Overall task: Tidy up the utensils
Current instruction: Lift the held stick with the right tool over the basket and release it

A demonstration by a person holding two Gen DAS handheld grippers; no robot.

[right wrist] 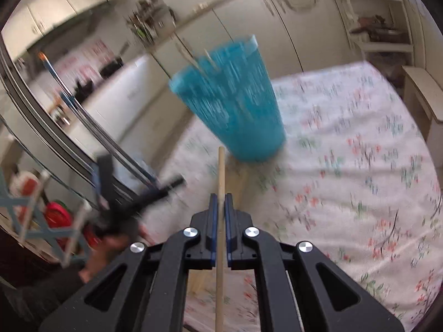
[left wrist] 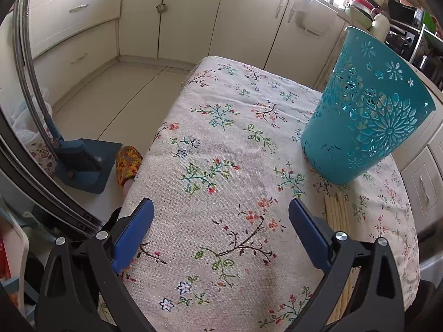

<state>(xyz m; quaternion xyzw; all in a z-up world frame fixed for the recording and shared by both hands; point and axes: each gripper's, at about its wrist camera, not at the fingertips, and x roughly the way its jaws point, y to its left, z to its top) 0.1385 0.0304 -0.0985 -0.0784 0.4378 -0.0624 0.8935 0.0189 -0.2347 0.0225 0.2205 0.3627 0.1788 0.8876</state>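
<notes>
The right hand-held gripper (right wrist: 221,202) is clenched on a single wooden chopstick (right wrist: 220,171), its blue pads pressed against the stick from both sides at the lower centre of the right wrist view. The chopstick runs almost straight up the frame, its tip ending just below the base of the teal perforated basket (right wrist: 235,105), which stands at the centre of that blurred view on the floral tablecloth (right wrist: 346,152) covering the counter. Two pale sticks poke out over the basket's rim. More pale wood lies on the cloth behind the held stick, too blurred to count.

In the left wrist view the left hand-held gripper (left wrist: 221,215) is released, its blue pads (left wrist: 133,232) spread wide over bare cloth with nothing between them. The basket stands at the right of that frame, and a bundle of chopsticks (left wrist: 336,210) lies on the cloth just below it, beside the right-hand pad. At the left of the right wrist view the other hand-held gripper appears as a dark blur. Cream cabinets (left wrist: 193,13) fill the top of the frame.
</notes>
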